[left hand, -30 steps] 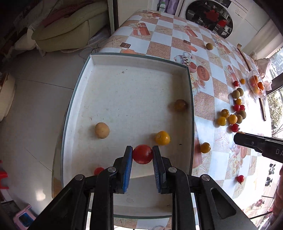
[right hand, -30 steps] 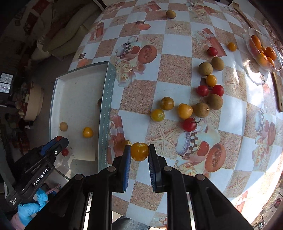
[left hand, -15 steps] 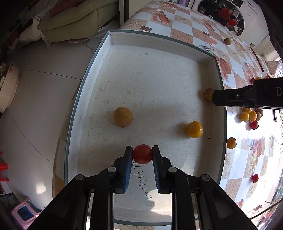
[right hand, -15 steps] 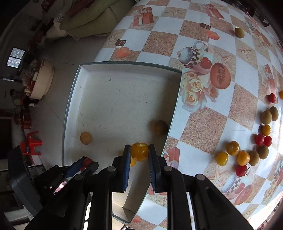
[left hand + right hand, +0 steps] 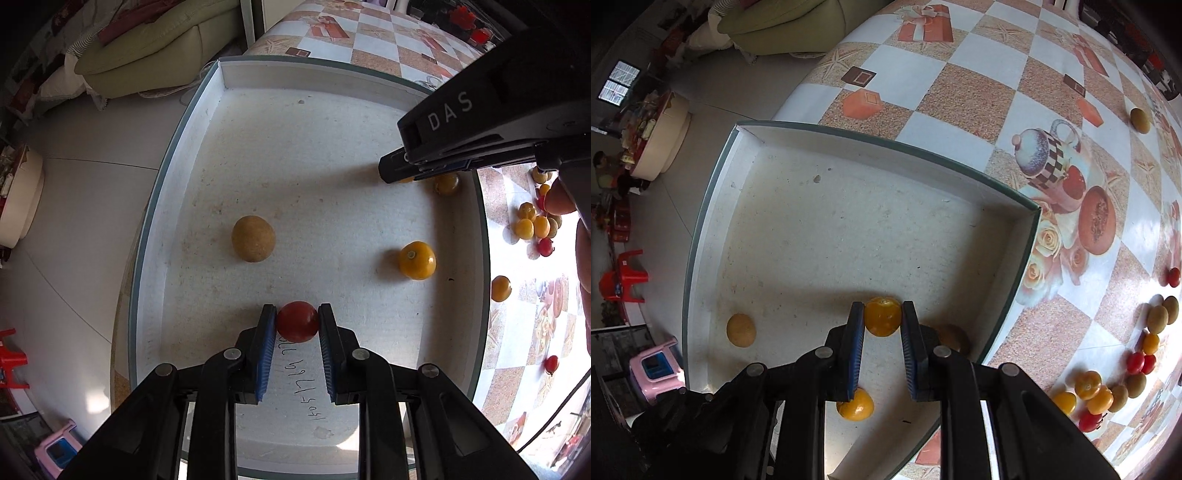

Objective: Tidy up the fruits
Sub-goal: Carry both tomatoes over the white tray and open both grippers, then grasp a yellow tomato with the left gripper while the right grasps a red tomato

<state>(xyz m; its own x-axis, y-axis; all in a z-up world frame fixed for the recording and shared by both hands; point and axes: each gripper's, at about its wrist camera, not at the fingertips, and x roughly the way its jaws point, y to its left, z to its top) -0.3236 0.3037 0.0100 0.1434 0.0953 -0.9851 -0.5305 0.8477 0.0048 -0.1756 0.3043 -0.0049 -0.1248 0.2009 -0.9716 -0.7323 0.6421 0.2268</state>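
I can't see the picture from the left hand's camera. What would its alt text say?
Two black fingers with blue pads pinch a red tomato just above the floor of a shallow white tray. In the tray lie a tan round fruit and a yellow tomato; a second black gripper reaches in from the right.

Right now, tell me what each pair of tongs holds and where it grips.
Left tongs pinch a red tomato by its sides; right tongs pinch a yellow tomato by its sides.

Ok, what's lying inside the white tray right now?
Loose in the white tray: a tan fruit and two yellow tomatoes. The right tongs cover anything beneath them.
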